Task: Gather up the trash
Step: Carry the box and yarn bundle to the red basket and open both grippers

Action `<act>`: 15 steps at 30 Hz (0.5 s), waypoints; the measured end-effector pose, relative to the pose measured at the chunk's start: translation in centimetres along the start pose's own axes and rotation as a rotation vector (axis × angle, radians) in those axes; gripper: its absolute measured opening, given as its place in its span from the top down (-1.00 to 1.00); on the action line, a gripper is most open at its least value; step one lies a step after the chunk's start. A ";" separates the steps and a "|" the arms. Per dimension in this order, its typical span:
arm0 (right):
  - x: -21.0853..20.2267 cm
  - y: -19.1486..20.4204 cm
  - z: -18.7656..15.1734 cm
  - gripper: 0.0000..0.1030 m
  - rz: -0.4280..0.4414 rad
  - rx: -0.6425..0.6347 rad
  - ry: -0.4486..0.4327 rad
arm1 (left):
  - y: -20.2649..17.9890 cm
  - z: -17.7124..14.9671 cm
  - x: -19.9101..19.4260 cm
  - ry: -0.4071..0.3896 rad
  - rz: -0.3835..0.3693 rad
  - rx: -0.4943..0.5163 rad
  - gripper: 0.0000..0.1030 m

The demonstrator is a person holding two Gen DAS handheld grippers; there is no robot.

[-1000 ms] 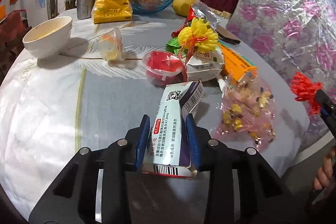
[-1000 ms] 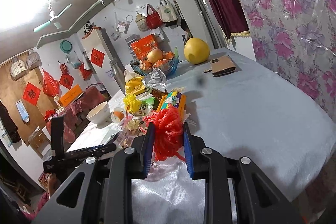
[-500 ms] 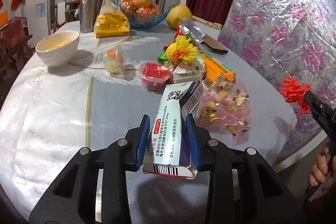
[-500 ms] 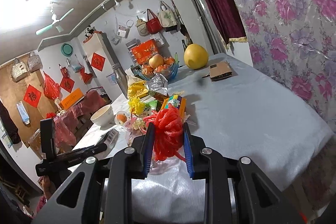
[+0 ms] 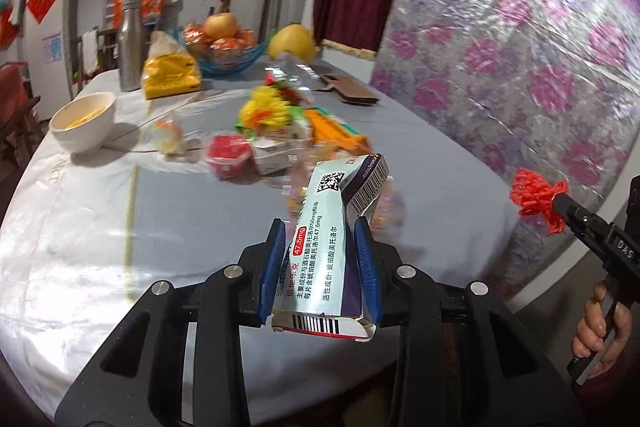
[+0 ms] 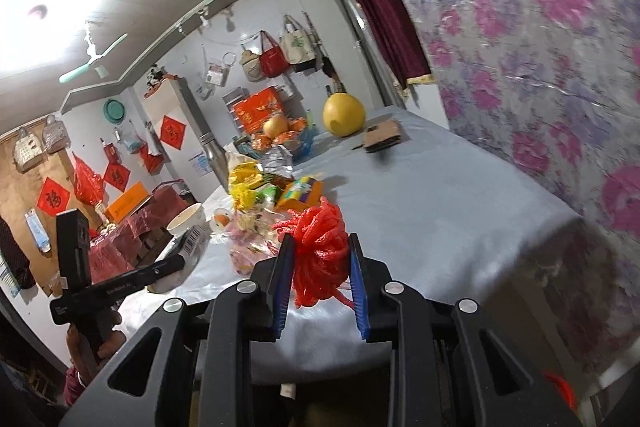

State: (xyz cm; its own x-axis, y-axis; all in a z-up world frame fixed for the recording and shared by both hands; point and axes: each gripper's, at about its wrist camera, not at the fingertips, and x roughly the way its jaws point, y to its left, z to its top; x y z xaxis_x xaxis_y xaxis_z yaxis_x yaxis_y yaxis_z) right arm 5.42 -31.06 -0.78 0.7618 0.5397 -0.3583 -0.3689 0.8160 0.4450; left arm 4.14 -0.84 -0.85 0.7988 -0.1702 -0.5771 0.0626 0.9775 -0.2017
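A crumpled pale green and purple medicine box stands between the blue pads of my left gripper, which is shut on it above the near edge of the round table. My right gripper is shut on a bunch of red foam netting. In the left wrist view that netting and the right gripper show off the table's right side, with a hand on the grip. The left gripper's tip with the box appears at the left of the right wrist view.
On the table lie a red jelly cup, a yellow netting bunch, small cartons, an orange box, a white bowl, a steel bottle, a yellow bag, a fruit bowl, a pomelo and a brown wallet. Floral foil covers the wall on the right.
Both grippers have drawn back from the table with their loads, so the clutter looks farther off. The left gripper also rose and now sees more of the back wall. Neither grip changed.
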 end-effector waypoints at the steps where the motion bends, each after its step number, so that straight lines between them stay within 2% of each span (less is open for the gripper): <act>1: -0.5 -0.5 -0.1 0.49 -0.006 0.005 -0.002 | -0.9 -0.1 0.0 0.002 -0.013 0.014 0.30; 10: -4.7 -3.6 -1.8 0.49 -0.084 -0.003 -0.009 | -7.3 -1.1 0.8 0.043 -0.114 0.107 0.30; 15: -5.9 -5.9 -3.2 0.49 -0.140 0.000 0.028 | -11.3 -2.0 2.2 0.090 -0.179 0.164 0.30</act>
State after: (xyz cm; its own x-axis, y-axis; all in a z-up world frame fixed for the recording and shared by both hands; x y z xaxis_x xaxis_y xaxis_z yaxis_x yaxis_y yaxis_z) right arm 1.39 -38.38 -3.88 0.7909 0.4261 -0.4393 -0.2601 0.8838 0.3889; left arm 4.02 -12.50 -1.39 0.7098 -0.3461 -0.6135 0.3006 0.9365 -0.1805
